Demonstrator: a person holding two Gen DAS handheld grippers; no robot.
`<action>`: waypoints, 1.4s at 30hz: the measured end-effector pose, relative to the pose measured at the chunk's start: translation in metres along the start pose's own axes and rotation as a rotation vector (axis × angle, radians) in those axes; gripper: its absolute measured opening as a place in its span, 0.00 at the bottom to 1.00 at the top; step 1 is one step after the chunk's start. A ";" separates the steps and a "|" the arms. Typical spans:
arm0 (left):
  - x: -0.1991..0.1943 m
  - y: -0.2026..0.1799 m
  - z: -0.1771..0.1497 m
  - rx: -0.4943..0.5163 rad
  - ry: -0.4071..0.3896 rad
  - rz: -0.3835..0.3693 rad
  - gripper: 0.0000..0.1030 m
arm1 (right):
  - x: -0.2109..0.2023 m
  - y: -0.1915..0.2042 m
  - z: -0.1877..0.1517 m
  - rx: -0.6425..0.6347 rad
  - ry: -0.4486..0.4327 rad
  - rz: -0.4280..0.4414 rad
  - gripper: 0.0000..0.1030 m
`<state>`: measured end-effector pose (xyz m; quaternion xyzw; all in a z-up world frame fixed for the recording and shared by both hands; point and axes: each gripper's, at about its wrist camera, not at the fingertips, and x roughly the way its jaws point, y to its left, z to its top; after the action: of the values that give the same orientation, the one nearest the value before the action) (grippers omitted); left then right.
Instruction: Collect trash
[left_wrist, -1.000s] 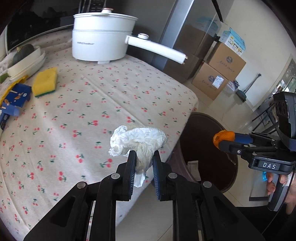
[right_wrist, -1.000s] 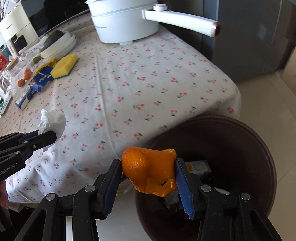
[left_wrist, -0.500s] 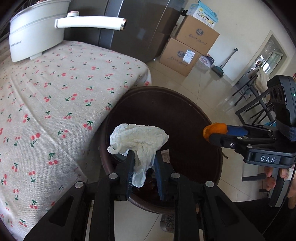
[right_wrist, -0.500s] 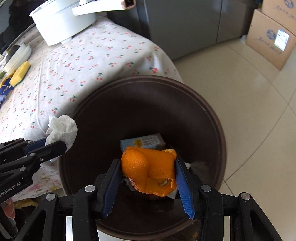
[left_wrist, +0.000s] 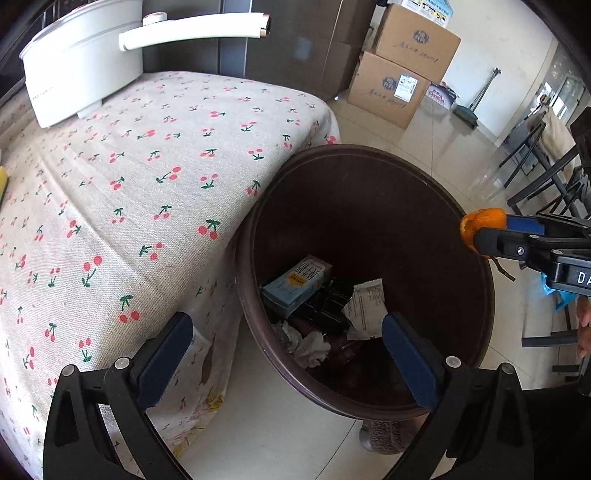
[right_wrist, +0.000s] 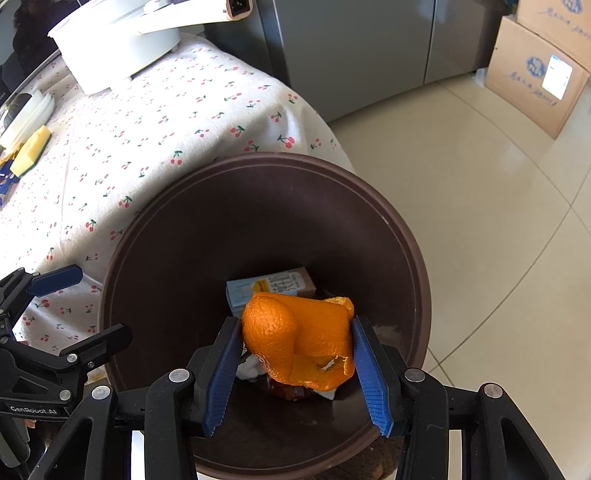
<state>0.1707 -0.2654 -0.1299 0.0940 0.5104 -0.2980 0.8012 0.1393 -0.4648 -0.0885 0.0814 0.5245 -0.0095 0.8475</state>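
My left gripper (left_wrist: 287, 321) hangs over the near rim of the dark brown bin (left_wrist: 369, 221); its jaws are opening and stand wide, with nothing between them. A crumpled white tissue (left_wrist: 312, 349) lies at the bottom of the bin, beside a blue-and-white carton (left_wrist: 299, 282) and a paper slip (left_wrist: 365, 306). My right gripper (right_wrist: 295, 323) is shut on an orange peel (right_wrist: 299, 343) and holds it above the middle of the bin (right_wrist: 258, 221). In the left wrist view the peel (left_wrist: 480, 225) shows at the bin's right rim. The left gripper (right_wrist: 103, 302) appears at the left of the right wrist view.
The bin stands against a table with a cherry-print cloth (left_wrist: 147, 184). On the table are a white pot (left_wrist: 81, 66) with a long handle and a yellow sponge (right_wrist: 31, 149). Cardboard boxes (left_wrist: 399, 85) and black chair frames (left_wrist: 535, 177) stand on the tiled floor beyond.
Both grippers moved from over the table to over the bin. The left jaws opened and the tissue dropped into the bin. The right gripper still holds the peel.
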 end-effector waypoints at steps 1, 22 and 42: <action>-0.002 0.003 -0.002 -0.004 0.000 0.002 1.00 | 0.000 0.001 0.001 0.001 0.000 -0.004 0.55; -0.068 0.051 -0.017 -0.090 -0.061 -0.013 1.00 | -0.015 0.050 0.029 -0.072 -0.053 -0.030 0.86; -0.139 0.172 -0.047 -0.309 -0.148 0.241 1.00 | -0.006 0.155 0.062 -0.160 -0.076 0.024 0.90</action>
<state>0.1920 -0.0530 -0.0568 0.0083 0.4747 -0.1244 0.8713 0.2075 -0.3217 -0.0364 0.0193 0.4902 0.0392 0.8705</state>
